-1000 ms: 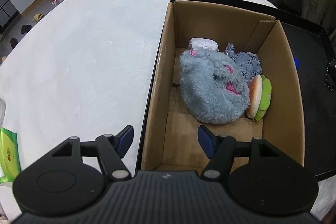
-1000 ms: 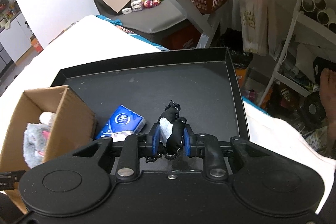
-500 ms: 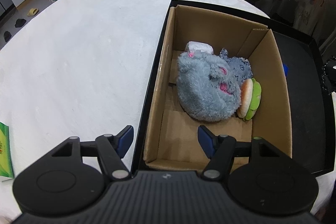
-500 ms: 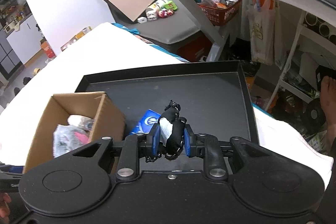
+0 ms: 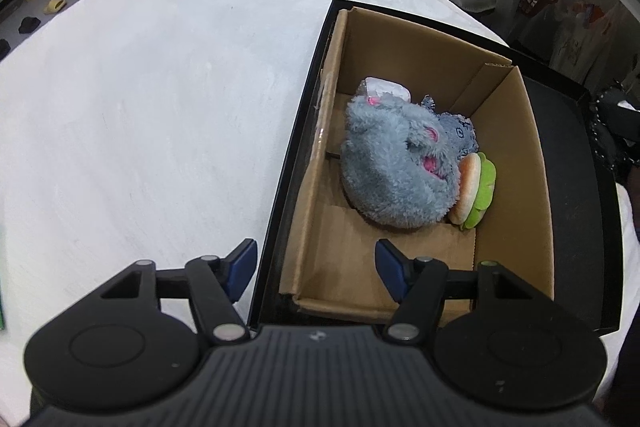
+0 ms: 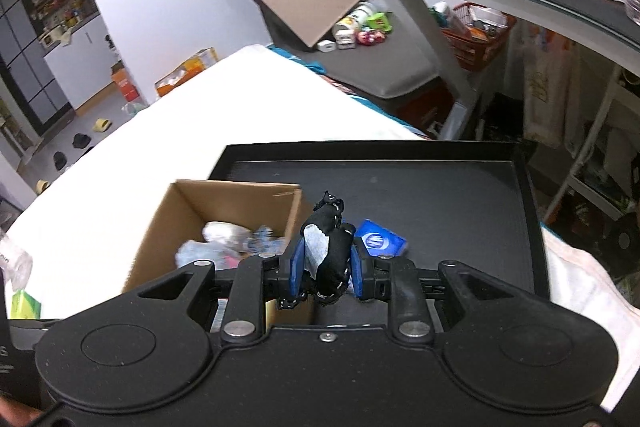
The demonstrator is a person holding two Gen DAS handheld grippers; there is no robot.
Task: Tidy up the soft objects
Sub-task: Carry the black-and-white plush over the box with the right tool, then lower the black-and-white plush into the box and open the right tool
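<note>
The right gripper (image 6: 326, 269) is clamped on a small black-and-white soft item (image 6: 329, 241), which stands up between the blue pads with its long axis running roughly along the fingers and its trimmed top poking past their tips. It is held in the air above the black tray (image 6: 440, 187), over the tray's near edge.

The relation that matters is sideways. The open cardboard box (image 6: 192, 211) stands in the tray's left part, and from the right gripper its mouth lies to the left and a little ahead; the box's right wall sits just beside the held item in the right wrist view. A blue tissue pack (image 6: 378, 241) lies on the tray floor just right of the box, below and behind the item, so a straight drop here would probably land on the tray, not in the box.

The left gripper (image 5: 316, 265) hangs with its jaws wide apart and empty over the box's near-left corner. It is the nearer one to the box, but it carries nothing. Inside, a grey plush (image 5: 394, 167), a plush burger (image 5: 474, 187), a blue patterned cloth (image 5: 460, 135) and a white wrapped bundle (image 5: 384, 89) crowd the far half, leaving the near half of the floor bare. That bare patch looks like the likely landing spot.
</note>
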